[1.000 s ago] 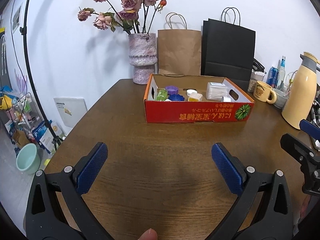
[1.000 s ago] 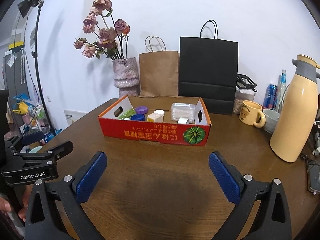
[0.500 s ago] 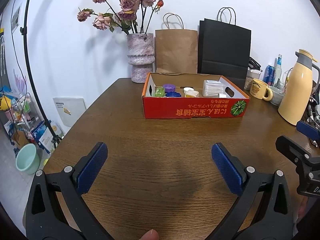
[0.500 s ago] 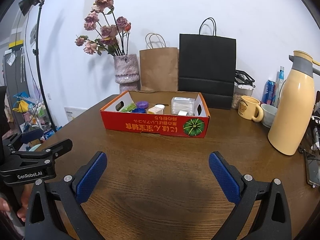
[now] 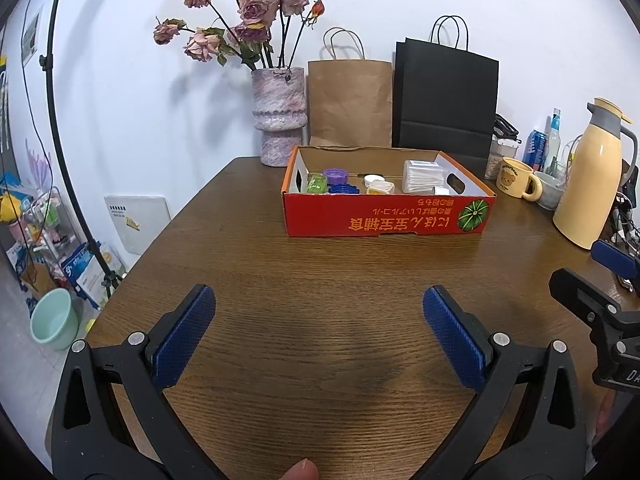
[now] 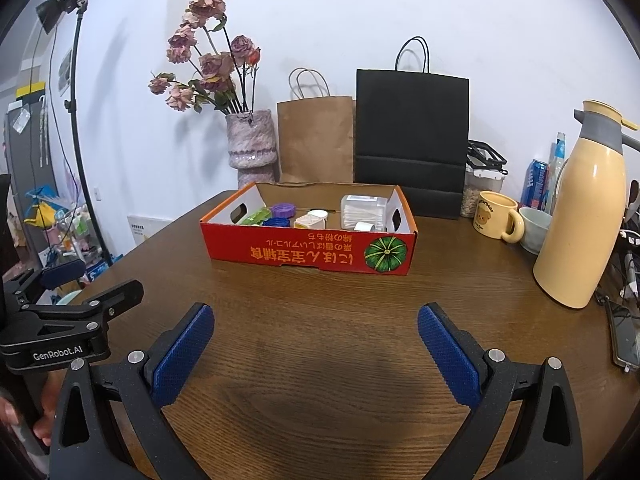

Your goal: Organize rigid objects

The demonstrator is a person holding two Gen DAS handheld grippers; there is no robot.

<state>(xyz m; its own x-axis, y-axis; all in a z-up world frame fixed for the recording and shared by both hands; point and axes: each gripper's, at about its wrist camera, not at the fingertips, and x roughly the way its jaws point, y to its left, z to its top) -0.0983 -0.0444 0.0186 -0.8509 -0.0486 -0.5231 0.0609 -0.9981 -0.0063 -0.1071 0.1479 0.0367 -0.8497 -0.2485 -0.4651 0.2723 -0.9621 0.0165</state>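
- The red cardboard box (image 5: pixel 384 216) is seen standing on the tabletop (image 5: pixel 320 280), towards the far edge, open at the top.
- Small things are held inside it: a purple lid (image 5: pixel 335 176), a blue lid (image 5: pixel 342 189), a green piece (image 5: pixel 316 183), a clear plastic case (image 5: pixel 422 176).
- Just behind the box, a vase of dried roses (image 5: pixel 278 120), a brown paper bag (image 5: pixel 350 104) and a black paper bag (image 5: pixel 446 100) are lined against the wall.
- To the right, a yellow mug (image 6: pixel 494 220) and a cream thermos jug (image 6: pixel 580 216) are found.
- The left tongs (image 5: pixel 318 334) are held apart over bare wood, well short of the box, nothing gripped.
- The right tongs (image 6: pixel 314 350) are likewise spread wide, empty.
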